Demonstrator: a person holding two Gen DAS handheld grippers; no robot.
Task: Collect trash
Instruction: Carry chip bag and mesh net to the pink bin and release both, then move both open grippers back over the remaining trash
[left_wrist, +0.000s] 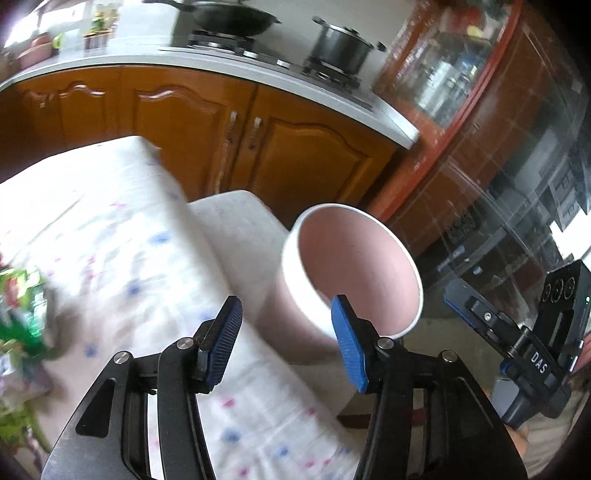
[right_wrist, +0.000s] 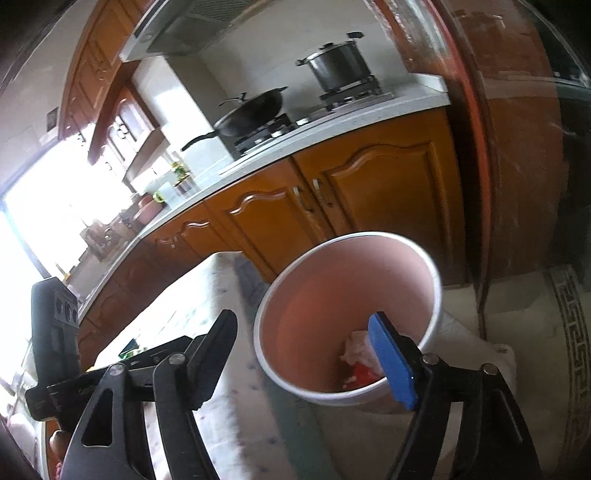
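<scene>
A pink trash bin with a white rim (left_wrist: 354, 266) stands just past the edge of the cloth-covered table (left_wrist: 110, 240). In the right wrist view the bin (right_wrist: 332, 295) holds crumpled white and red trash (right_wrist: 356, 360) at its bottom. My left gripper (left_wrist: 286, 339) is open and empty, just in front of the bin over the table edge. My right gripper (right_wrist: 306, 358) is open and empty, its blue-padded finger (right_wrist: 391, 362) over the bin's mouth. Green wrappers (left_wrist: 22, 310) lie blurred at the table's left. The right gripper's body (left_wrist: 535, 354) shows at the right of the left wrist view.
A white stool or seat (left_wrist: 236, 218) sits beside the bin. Behind are orange wooden cabinets (left_wrist: 295, 147), a counter with a stove, a wok (left_wrist: 232, 18) and a steel pot (left_wrist: 341, 44). A glass-fronted red cabinet (left_wrist: 480, 110) stands at right.
</scene>
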